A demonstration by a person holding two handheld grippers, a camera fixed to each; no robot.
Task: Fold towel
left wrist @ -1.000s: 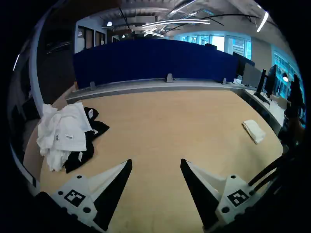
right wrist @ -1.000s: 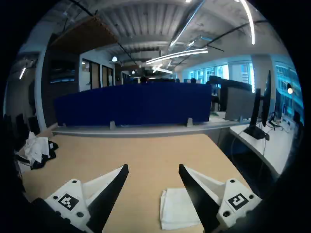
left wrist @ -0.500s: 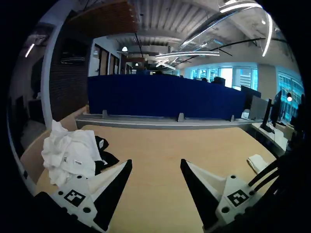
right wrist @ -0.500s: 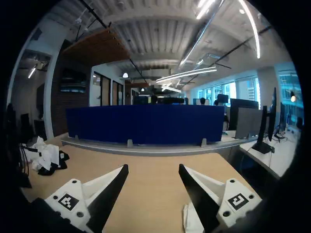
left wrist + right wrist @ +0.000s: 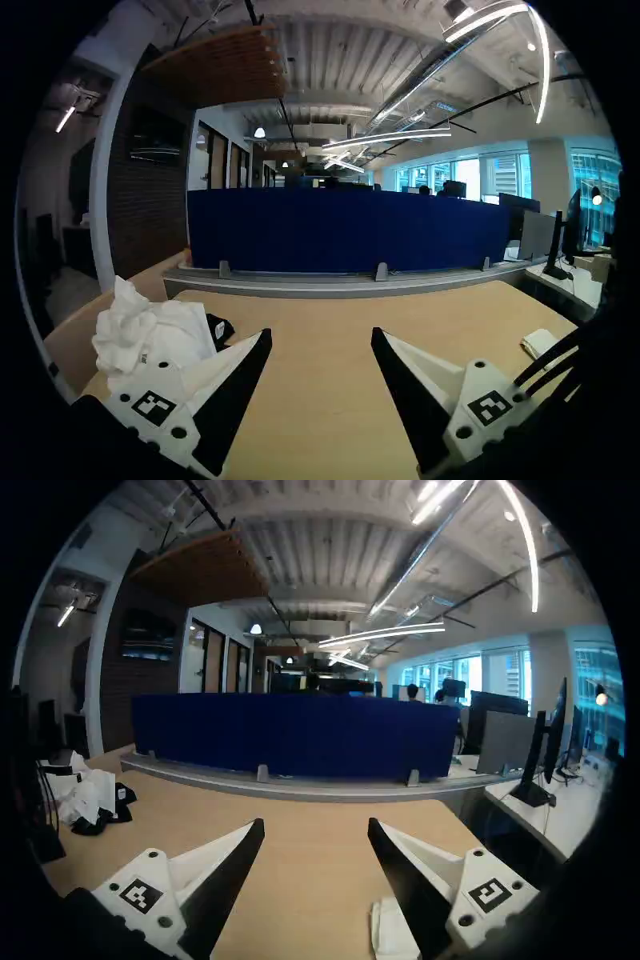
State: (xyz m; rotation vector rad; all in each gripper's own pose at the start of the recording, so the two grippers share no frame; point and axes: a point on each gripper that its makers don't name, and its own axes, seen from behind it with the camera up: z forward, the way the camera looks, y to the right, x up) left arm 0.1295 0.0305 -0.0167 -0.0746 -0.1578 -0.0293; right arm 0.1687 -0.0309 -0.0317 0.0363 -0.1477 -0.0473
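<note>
Left gripper view: the left gripper [image 5: 320, 330], fingers apart and empty, has tipped up over the past second, so the table [image 5: 336, 316] sinks low in view and the pile [image 5: 148, 336] of clothes sits just beside its left finger. The towel [image 5: 540, 342], folded, lies well apart at the right edge.

Right gripper view: the right gripper [image 5: 314, 821], also apart and empty, has lifted likewise, with the towel [image 5: 388, 928] slipping under its right finger. The fold looks finished, and the pile is likely next.
</note>
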